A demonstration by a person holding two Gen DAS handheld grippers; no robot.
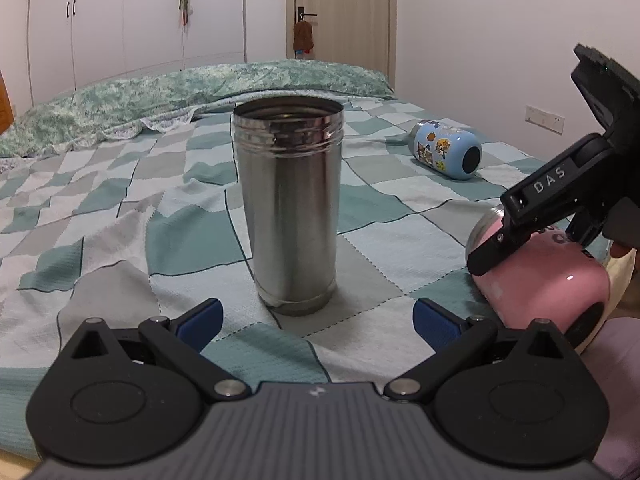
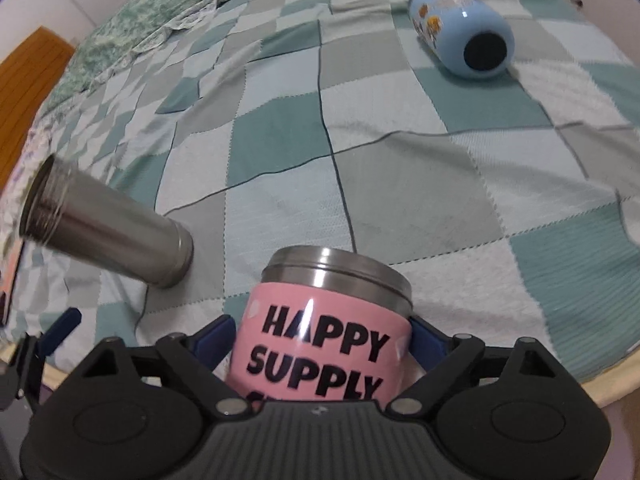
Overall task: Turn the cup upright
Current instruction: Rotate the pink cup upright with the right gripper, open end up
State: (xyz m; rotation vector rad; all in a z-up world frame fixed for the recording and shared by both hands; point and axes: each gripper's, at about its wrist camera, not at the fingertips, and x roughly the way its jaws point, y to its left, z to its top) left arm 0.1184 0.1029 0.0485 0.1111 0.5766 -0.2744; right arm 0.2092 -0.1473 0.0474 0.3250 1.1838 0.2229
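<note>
A plain steel cup (image 1: 289,208) stands upright on the checked bedspread, mouth up, just ahead of my open, empty left gripper (image 1: 316,322); it also shows at the left of the right wrist view (image 2: 108,226). My right gripper (image 2: 322,336) is shut on a pink cup (image 2: 320,344) printed "HAPPY SUPPLY", its steel rim pointing away from the camera. In the left wrist view the right gripper (image 1: 532,216) holds the pink cup (image 1: 544,280) tilted on its side at the right edge. A light blue cartoon cup (image 1: 446,149) lies on its side, also seen in the right wrist view (image 2: 464,30).
The bed (image 1: 120,200) is covered by a green, grey and white checked spread, with a rumpled green quilt (image 1: 160,92) at the far side. Wardrobes and a door stand behind. The bed's near edge (image 2: 580,380) is by the right gripper.
</note>
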